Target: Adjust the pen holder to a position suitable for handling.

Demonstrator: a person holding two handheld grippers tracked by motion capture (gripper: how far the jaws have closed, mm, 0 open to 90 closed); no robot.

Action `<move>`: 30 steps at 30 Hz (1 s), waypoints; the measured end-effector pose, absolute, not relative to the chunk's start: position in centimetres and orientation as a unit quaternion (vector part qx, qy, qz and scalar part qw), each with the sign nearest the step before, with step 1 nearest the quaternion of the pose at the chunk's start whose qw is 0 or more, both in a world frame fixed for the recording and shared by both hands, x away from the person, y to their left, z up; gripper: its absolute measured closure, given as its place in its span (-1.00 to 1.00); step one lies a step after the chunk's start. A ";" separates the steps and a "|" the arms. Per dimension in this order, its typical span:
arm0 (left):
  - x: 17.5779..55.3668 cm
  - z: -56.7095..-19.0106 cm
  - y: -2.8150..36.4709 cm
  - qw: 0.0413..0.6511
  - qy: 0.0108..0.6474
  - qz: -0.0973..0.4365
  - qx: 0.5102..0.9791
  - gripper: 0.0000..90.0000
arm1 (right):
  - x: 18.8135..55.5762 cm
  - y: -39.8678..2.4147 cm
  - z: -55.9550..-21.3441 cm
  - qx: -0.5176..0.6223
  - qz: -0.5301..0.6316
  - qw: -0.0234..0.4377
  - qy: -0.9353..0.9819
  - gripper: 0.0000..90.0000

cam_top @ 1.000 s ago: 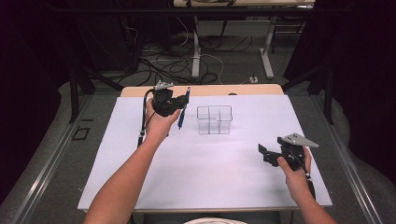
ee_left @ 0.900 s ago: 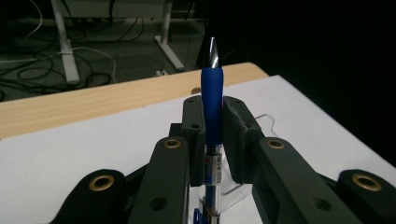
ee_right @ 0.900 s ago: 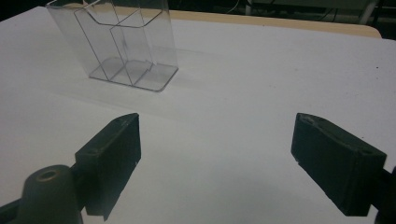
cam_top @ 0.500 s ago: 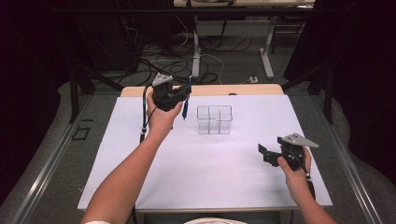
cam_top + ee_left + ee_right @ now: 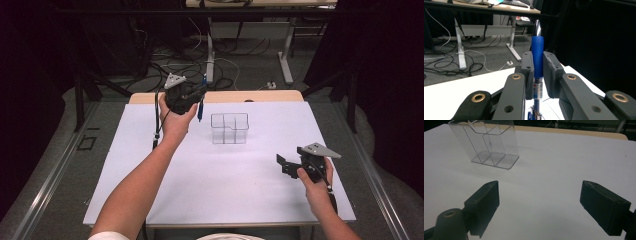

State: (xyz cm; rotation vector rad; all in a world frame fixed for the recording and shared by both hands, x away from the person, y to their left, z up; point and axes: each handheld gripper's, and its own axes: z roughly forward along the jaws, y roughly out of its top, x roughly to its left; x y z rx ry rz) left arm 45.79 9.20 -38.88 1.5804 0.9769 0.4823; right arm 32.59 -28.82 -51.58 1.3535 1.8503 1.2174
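Observation:
A blue pen stands upright between the jaws of my left gripper, which is shut on it. From above, that left gripper is raised over the table's far left, and the pen hangs just left of a clear plastic organizer with several compartments. My right gripper hovers low near the table's right front, open, nothing between its jaws. In the right gripper view the gripper faces the empty organizer across bare white surface.
The white table top has a wooden strip along its far edge. Beyond it lie floor cables and desk legs. A cable trails from the left gripper down to the table.
My left gripper has risen and drawn back toward the far edge with the pen, which stays left of the organizer. The right gripper has stayed put.

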 end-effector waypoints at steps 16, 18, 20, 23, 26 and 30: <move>46.6 -39.0 6.9 0.575 0.404 0.216 0.678 0.78 | 32.6 -28.9 -51.5 0.500 0.458 0.268 0.684 -0.66; 46.7 -39.0 6.5 0.575 0.402 0.216 0.679 0.78 | 32.6 -28.9 -51.5 0.500 0.458 0.269 0.684 -0.66; 46.7 -39.1 6.0 0.576 0.399 0.217 0.680 0.78 | 32.6 -28.9 -51.5 0.500 0.457 0.268 0.684 -0.66; 46.8 -39.2 5.5 0.576 0.395 0.217 0.682 0.78 | 32.5 -28.9 -51.5 0.500 0.458 0.269 0.684 -0.66; 46.9 -39.4 5.0 0.575 0.396 0.217 0.682 0.78 | 32.6 -29.0 -51.5 0.497 0.458 0.271 0.685 -0.66; 47.1 -39.6 4.6 0.574 0.397 0.218 0.683 0.78 | 32.5 -29.0 -51.4 0.498 0.455 0.270 0.687 -0.66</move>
